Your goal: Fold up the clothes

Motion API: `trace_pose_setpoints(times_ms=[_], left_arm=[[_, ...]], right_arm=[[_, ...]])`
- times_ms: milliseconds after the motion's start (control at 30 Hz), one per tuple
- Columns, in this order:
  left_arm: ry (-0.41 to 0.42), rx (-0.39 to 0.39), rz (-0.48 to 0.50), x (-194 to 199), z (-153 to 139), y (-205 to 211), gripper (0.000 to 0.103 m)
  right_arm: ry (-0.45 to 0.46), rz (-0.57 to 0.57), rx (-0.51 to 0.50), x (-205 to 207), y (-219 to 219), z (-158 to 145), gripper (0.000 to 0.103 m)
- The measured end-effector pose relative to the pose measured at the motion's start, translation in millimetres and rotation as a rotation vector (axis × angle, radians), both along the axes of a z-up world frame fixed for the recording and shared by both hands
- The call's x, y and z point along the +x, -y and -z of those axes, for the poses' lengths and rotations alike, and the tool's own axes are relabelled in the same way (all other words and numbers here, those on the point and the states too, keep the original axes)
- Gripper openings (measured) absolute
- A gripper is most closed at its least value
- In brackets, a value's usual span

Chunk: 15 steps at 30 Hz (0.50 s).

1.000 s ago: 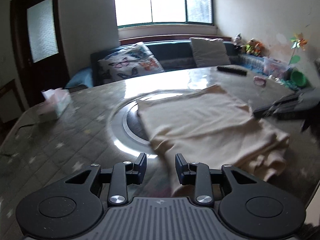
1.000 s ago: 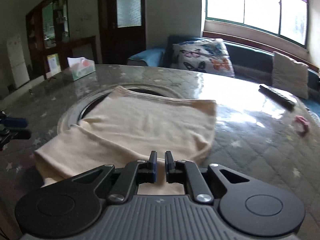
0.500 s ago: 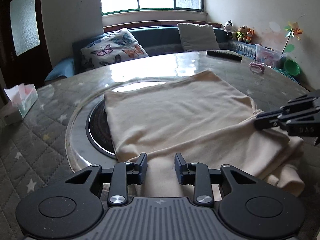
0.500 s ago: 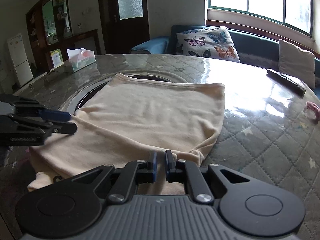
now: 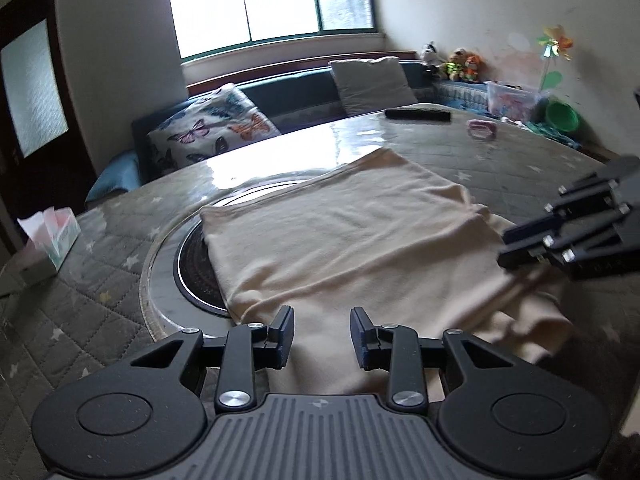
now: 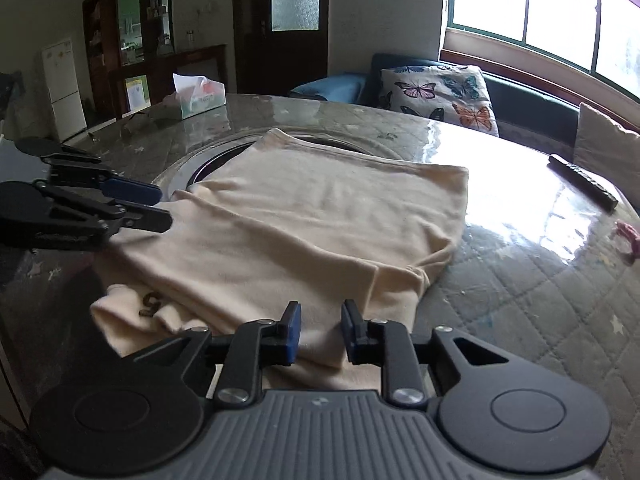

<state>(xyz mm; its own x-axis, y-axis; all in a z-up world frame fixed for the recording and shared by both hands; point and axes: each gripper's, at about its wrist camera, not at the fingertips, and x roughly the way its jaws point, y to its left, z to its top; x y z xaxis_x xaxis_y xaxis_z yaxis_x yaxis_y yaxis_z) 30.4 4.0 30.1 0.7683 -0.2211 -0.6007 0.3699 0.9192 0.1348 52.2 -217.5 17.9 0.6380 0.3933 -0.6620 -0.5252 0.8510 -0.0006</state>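
Note:
A cream garment (image 5: 360,240) lies folded flat on the round table, partly over the central inset ring (image 5: 168,264). It also shows in the right wrist view (image 6: 312,224). My left gripper (image 5: 322,334) is open and empty, just above the garment's near edge. My right gripper (image 6: 318,332) is open and empty over the garment's near corner. The right gripper also shows at the right of the left wrist view (image 5: 508,246), and the left gripper shows at the left of the right wrist view (image 6: 160,206).
A tissue box (image 5: 48,240) stands at the table's left. A black remote (image 5: 418,114) and a pink item (image 5: 482,130) lie at the far side. A sofa with a butterfly cushion (image 5: 212,132) runs behind the table. Toys and a green bowl (image 5: 562,114) sit at right.
My right gripper has opened and let go of the garment's edge. The left gripper stays open and has drawn back a little from the garment.

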Motion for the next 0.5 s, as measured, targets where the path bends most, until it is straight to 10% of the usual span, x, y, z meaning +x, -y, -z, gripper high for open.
trace_pose_setpoints(times_ms=[500], left_arm=[[0.041,0.153,0.184,-56.4,4.6,8.9,0.046]], right_arm=[[-0.006,-0.005,0.025,-12.9,9.7,-1.2,0.022]])
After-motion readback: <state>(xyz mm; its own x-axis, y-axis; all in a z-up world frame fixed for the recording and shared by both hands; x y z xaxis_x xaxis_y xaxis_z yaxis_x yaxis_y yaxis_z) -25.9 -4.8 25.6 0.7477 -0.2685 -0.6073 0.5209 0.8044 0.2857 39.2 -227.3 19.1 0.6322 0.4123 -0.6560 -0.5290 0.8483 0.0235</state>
